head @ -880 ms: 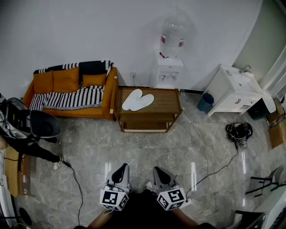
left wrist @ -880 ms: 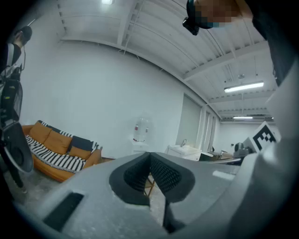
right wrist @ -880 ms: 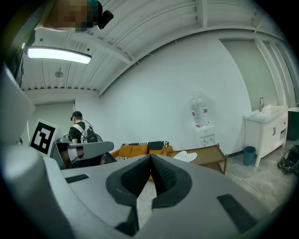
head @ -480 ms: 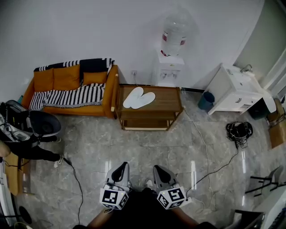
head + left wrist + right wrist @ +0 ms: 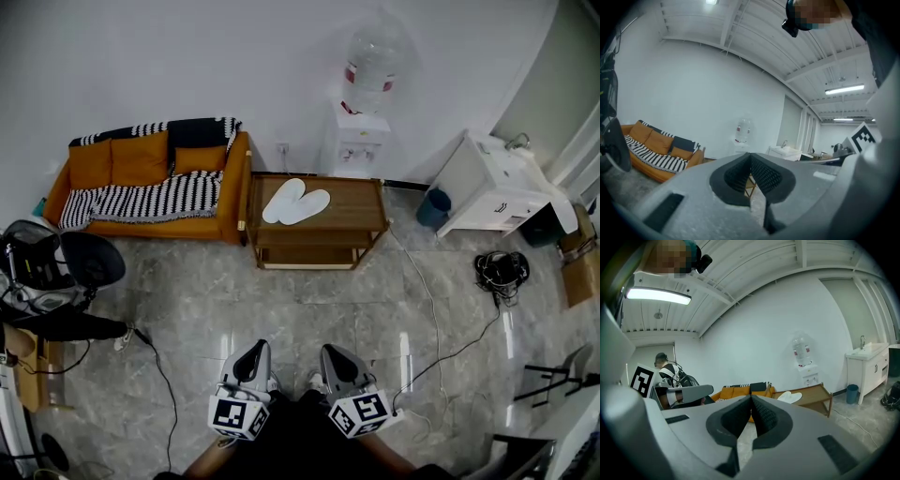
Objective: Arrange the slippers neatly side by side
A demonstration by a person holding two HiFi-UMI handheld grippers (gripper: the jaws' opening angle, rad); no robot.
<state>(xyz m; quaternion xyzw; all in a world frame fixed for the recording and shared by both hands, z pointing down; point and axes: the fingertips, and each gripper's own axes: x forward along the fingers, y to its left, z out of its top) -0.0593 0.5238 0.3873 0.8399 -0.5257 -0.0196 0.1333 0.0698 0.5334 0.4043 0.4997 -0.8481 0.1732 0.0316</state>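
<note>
The slippers, a white pair, lie touching on the wooden table, slightly splayed, with their long axes toward about 2 o'clock. They lie at 12 o'clock from both grippers, well apart across the floor. The left gripper and right gripper are each pressed together and empty. Judged: neither is nearer.

The slippers are white, the table brown, the sofa orange under a black-and-white striped throw.
</note>
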